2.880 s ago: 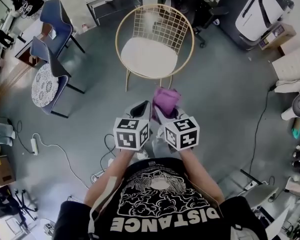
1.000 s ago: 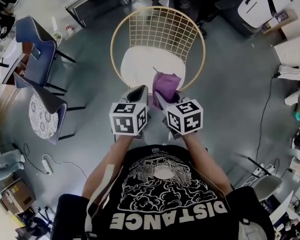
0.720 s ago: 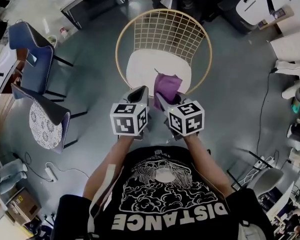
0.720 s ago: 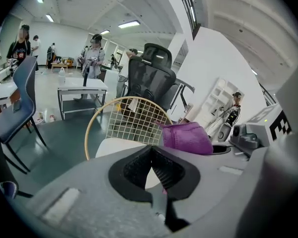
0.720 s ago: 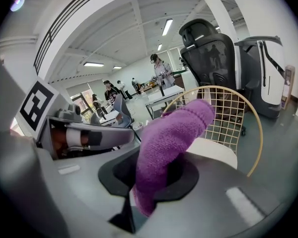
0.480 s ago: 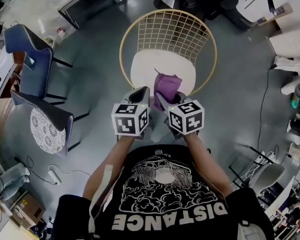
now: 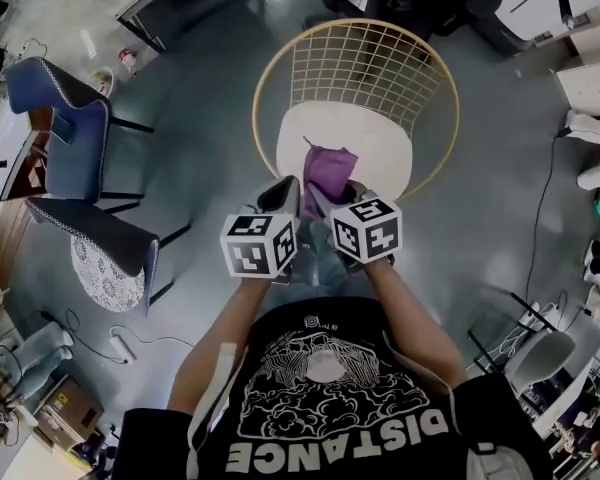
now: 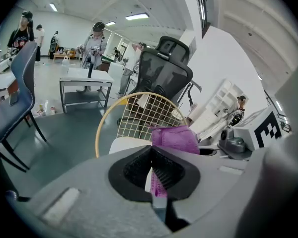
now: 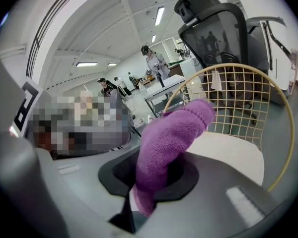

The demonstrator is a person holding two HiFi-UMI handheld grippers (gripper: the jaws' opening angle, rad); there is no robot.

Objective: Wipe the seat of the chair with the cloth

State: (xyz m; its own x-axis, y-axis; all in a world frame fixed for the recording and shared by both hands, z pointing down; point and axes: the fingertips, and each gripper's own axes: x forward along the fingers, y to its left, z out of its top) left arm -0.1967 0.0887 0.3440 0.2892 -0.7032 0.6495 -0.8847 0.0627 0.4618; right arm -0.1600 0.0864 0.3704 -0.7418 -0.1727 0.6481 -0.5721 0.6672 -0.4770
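Grey floor (image 7: 205,88), chair (image 7: 380,153), purple cloth (image 7: 327,171), "DISTANCE" shirt (image 7: 325,398)

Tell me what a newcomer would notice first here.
A bright purple cloth, clamped in the jaws of the right gripper, stands out above the white seat. Around that seat curves the gold wire chair, alone on the grey floor.

Ceiling strip lights (image 8: 137,17) cast soft, even light with faint shadows. Fisheye bending and black corners ring the left and right gripper views; nearest surfaces blur.
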